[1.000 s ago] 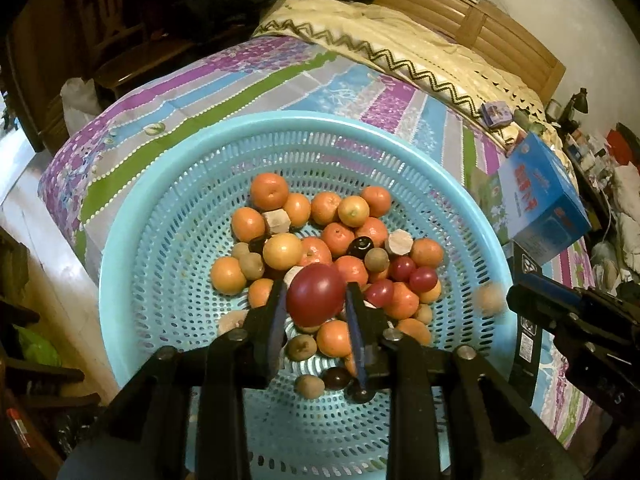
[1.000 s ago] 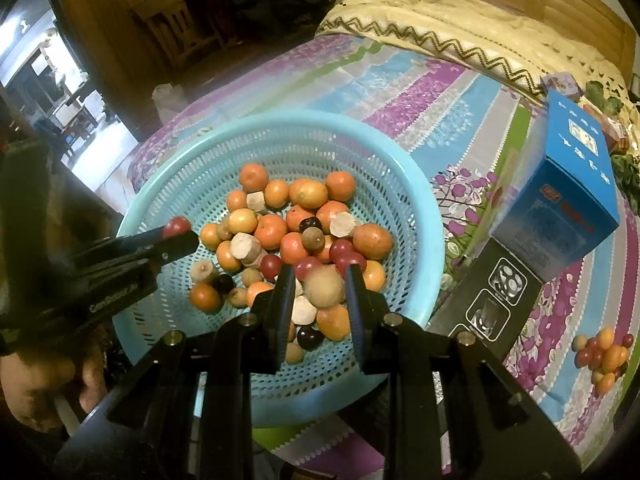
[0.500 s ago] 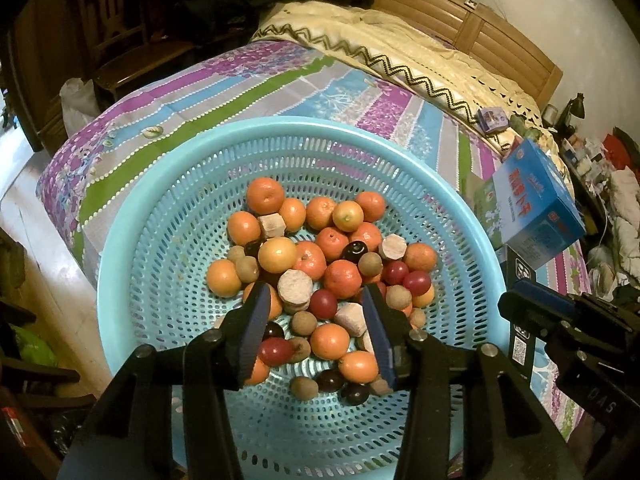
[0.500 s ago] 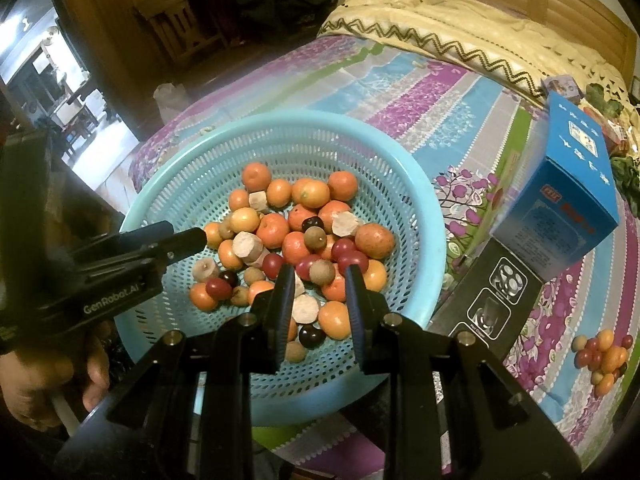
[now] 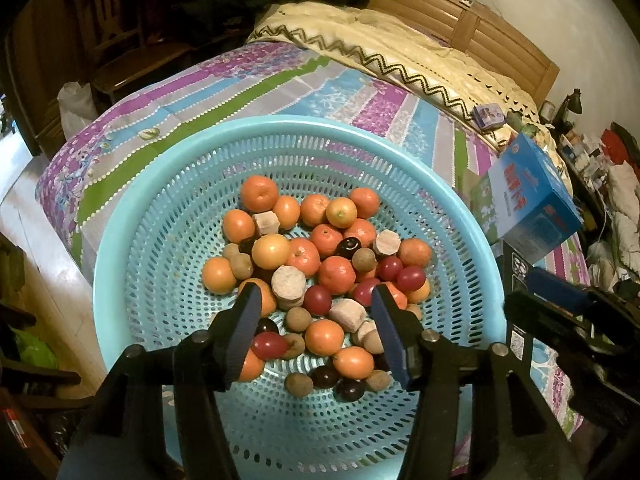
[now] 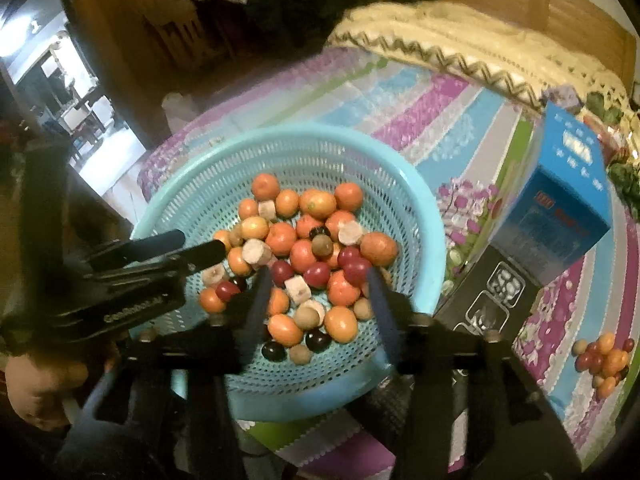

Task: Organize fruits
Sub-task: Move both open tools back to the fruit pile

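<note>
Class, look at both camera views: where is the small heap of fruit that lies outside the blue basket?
The small heap of fruit shows only in the right wrist view, at the lower right, lying on the striped bedspread beyond the black box, well apart from the blue basket.

The left gripper (image 5: 314,322) let go of the round dark red fruit (image 5: 269,345), which now lies in the round blue plastic basket (image 5: 132,248). The right gripper (image 6: 316,292) dropped its brown fruit there too. Both jaws are opening, empty.

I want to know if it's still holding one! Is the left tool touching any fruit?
Apart. In the right wrist view the left tool, opening, hangs above the fruit with nothing between its tips; the basket shows beneath.
</note>
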